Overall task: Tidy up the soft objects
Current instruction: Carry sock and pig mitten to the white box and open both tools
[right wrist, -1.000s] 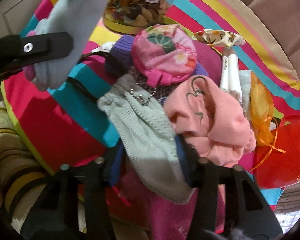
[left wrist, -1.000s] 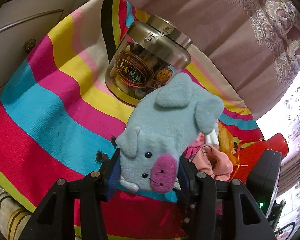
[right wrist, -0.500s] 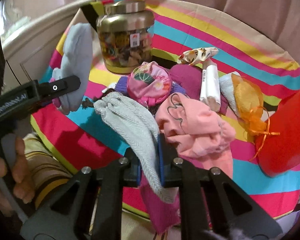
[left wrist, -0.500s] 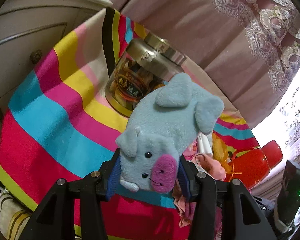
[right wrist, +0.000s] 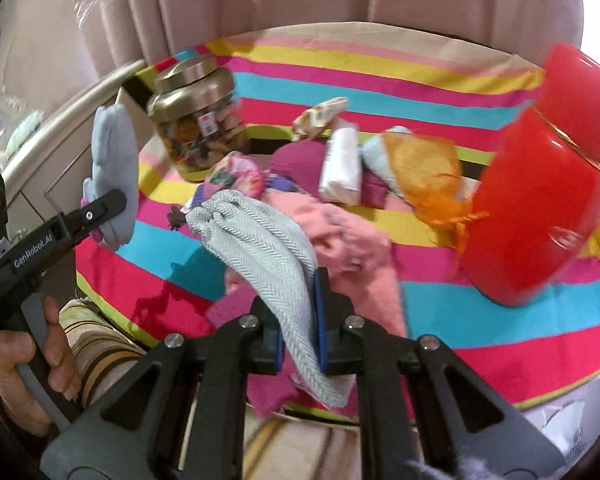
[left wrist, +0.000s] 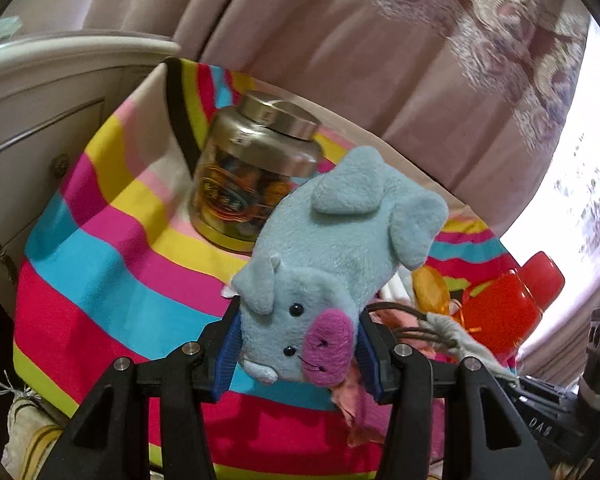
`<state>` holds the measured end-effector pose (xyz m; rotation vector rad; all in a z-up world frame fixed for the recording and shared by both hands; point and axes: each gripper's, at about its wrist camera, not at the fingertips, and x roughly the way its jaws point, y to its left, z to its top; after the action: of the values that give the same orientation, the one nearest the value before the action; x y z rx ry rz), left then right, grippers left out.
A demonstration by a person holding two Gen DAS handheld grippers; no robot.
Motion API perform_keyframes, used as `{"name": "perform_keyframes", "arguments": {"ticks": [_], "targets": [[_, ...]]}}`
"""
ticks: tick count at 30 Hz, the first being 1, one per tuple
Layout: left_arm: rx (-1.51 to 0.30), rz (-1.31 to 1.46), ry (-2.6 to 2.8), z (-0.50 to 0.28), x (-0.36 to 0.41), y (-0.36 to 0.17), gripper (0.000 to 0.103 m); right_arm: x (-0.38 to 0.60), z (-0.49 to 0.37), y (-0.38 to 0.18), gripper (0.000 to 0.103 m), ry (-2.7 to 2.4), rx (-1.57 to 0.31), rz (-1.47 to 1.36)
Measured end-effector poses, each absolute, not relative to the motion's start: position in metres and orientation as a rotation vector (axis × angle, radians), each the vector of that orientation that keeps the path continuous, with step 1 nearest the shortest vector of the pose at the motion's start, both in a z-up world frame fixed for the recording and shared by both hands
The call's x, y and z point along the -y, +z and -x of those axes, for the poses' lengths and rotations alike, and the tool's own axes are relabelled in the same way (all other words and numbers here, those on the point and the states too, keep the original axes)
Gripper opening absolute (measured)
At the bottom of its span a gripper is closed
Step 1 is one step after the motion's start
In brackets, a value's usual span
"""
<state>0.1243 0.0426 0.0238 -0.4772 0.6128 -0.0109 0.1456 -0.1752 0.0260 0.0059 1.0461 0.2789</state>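
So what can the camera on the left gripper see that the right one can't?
Only the left wrist view shows the face of the pale blue plush pig, pinched by the left gripper. Only the right wrist view shows the grey herringbone knit cloth clamped in the right gripper, the crumpled pink cloth and the person's hand. Both show the gold-lidded glass jar and the striped tablecloth.

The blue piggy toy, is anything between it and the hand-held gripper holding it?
No. The left hand-held gripper pinches the blue piggy toy directly, its blue pads against the head on both sides. The glass jar sits behind it on the striped cloth, not between.
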Motion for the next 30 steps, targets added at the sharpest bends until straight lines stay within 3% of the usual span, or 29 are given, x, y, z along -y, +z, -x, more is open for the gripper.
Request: {"name": "perform_keyframes", "arguments": {"ticks": [16,30], "targets": [[-0.663,0.285,-0.259,-0.114,0.086,0.059,0.051,0.326,-0.070,0.071,0.014,0.064,-0.964,-0.181],[-0.741,0.071,-0.553,-0.092,0.246,0.067,0.051,0.452,0.015,0.053,0.014,-0.236,-1.078,-0.274]]}}
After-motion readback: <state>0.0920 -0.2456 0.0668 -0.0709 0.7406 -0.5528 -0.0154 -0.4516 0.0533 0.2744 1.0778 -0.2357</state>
